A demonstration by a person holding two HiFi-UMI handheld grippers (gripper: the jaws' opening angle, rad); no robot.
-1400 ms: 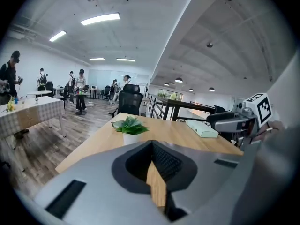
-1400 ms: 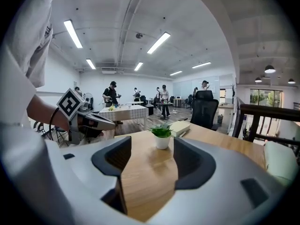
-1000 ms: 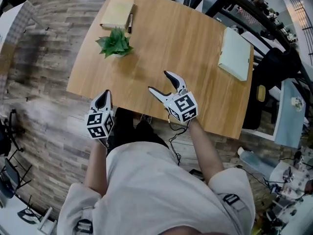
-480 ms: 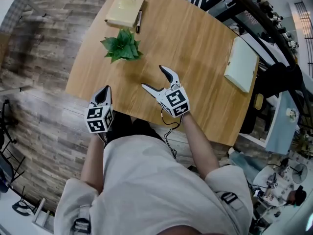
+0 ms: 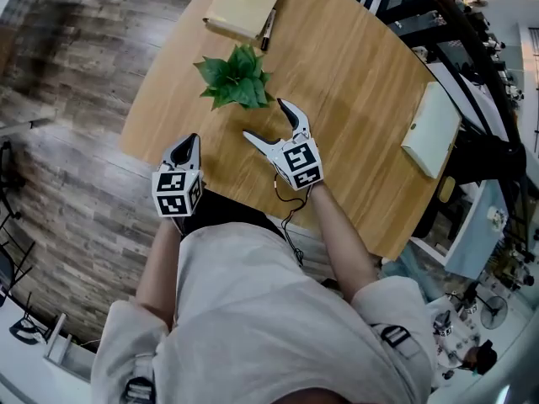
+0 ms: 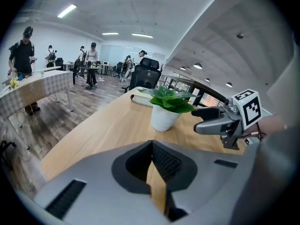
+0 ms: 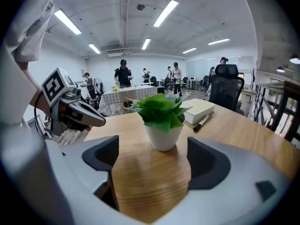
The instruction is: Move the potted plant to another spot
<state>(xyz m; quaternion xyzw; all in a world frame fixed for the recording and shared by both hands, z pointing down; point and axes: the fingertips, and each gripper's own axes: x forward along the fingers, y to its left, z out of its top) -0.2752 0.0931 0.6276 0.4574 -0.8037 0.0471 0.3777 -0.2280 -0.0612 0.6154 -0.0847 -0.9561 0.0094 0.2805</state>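
Observation:
The potted plant, green leaves in a small white pot, stands on the wooden table near its left part. My right gripper hovers just in front of it, a little apart. Its jaws are opening wide, with nothing between them but bare tabletop, and the pot stands straight ahead of them in the right gripper view. My left gripper hangs over the table's near edge, left of the right one, shut and empty. In the left gripper view the pot stands ahead with the right gripper beside it.
A tan notebook with a black pen beside it lies behind the plant. A pale flat book lies at the table's right edge. Beyond the table are office chairs, other tables and several people.
Both grippers have moved forward toward the plant. The right one has come close to the pot and its jaws have spread wider. The left one now reaches over the table edge.

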